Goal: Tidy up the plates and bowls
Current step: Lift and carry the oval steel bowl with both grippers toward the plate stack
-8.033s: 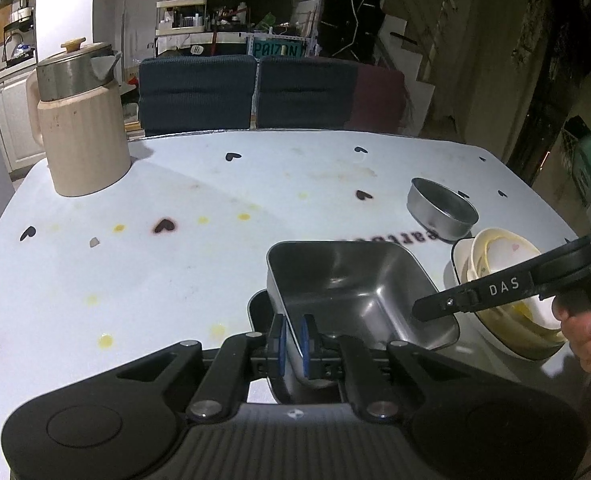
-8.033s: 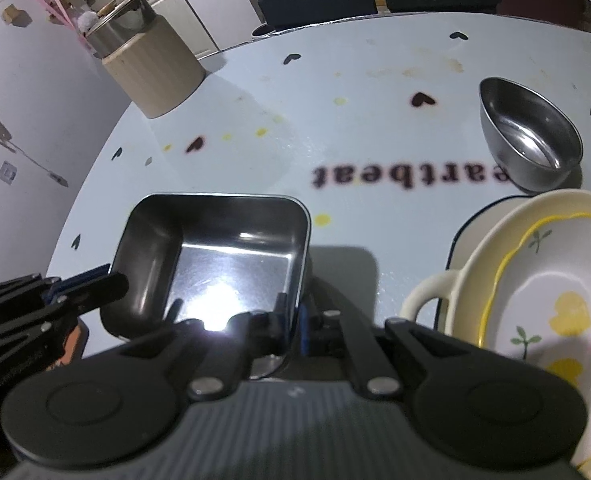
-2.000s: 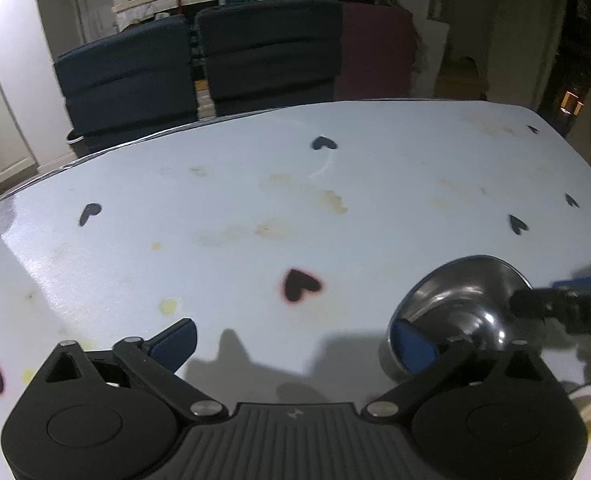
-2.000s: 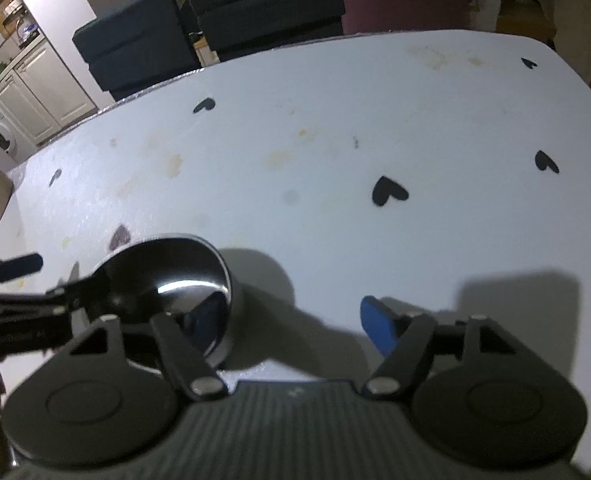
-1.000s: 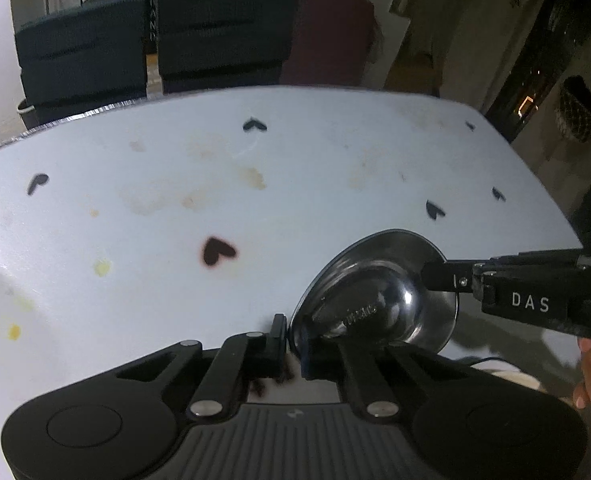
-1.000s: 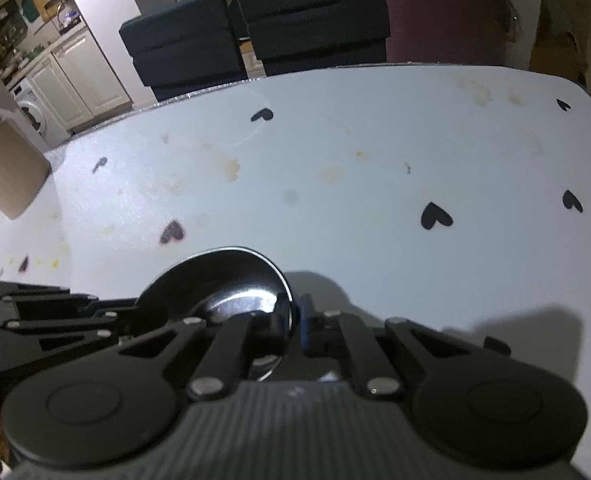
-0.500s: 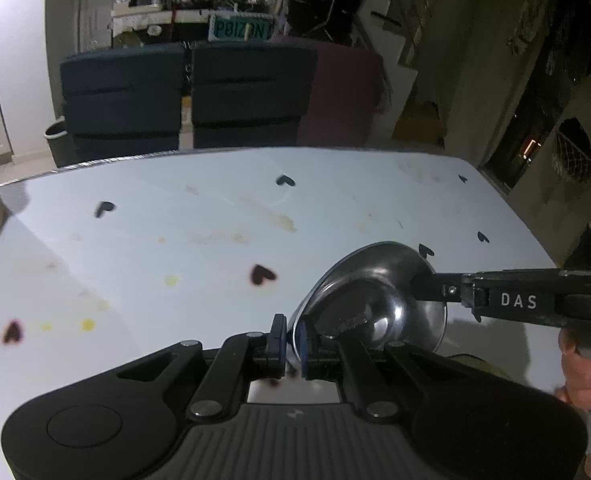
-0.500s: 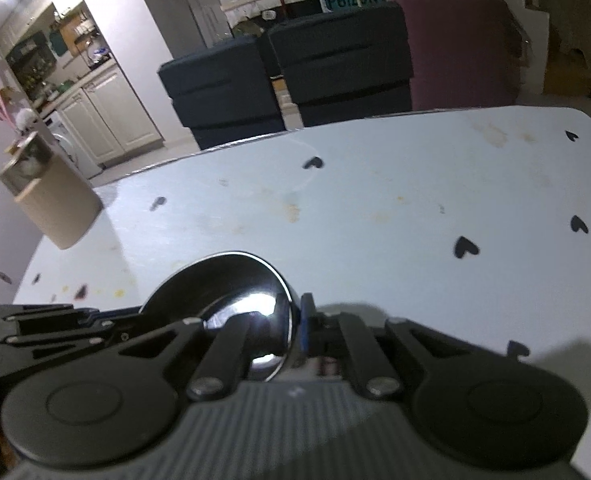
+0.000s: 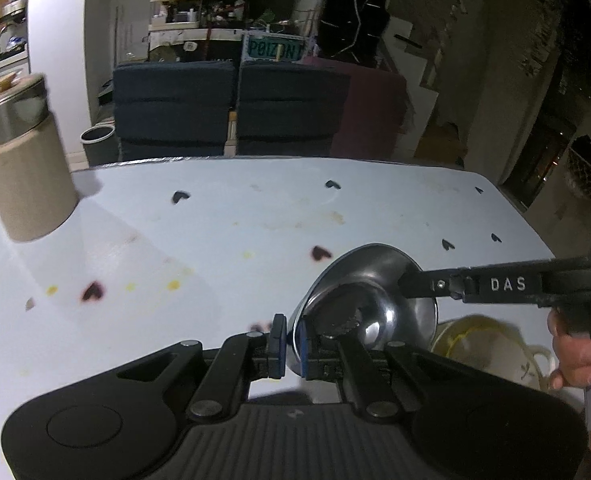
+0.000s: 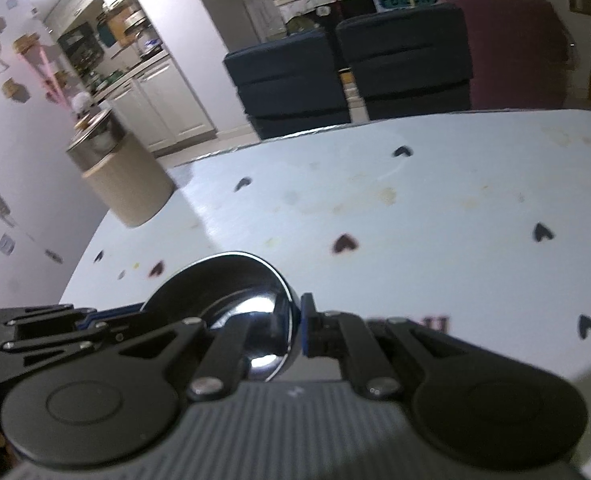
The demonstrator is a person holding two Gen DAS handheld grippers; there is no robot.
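A round steel bowl [image 9: 369, 300] is held in the air above the table, tilted. My left gripper [image 9: 291, 340] is shut on its near rim. My right gripper [image 10: 293, 332] is shut on the opposite rim; its arm [image 9: 495, 284] reaches in from the right in the left wrist view. The bowl [image 10: 231, 280] also shows in the right wrist view, with the left gripper's fingers [image 10: 55, 320] at its left side. A cream ceramic bowl with a yellow rim [image 9: 487, 348] sits below and to the right of the steel bowl.
The white table [image 9: 235, 232] has black heart marks and stains. A beige jug with a steel lid [image 9: 19, 160] stands at the far left corner. Dark chairs [image 9: 231, 108] stand behind the far edge. A hand [image 9: 575, 344] holds the right gripper.
Both grippers closed on the steel bowl's rim about a second ago and have since lifted it off the table and carried it back and to the left.
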